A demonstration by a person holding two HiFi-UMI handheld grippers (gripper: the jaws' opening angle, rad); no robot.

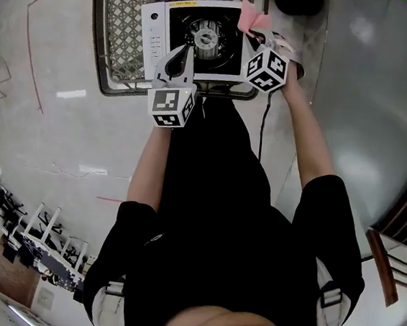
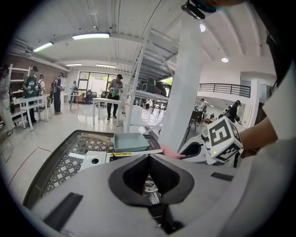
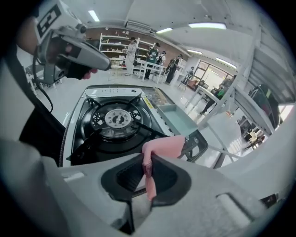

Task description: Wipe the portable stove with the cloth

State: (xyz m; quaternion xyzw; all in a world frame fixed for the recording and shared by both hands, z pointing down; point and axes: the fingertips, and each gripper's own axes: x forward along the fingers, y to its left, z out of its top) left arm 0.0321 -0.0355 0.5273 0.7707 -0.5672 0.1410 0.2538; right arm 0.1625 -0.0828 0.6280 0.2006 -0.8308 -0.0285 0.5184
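Holding a pink cloth (image 3: 163, 145) pinched tight, the right claw (image 1: 255, 35) hovers just above the portable stove (image 1: 202, 39). The left claw (image 1: 185, 52), closed and empty, waits beside it. Wiping looks ready to start; next, press the cloth down.
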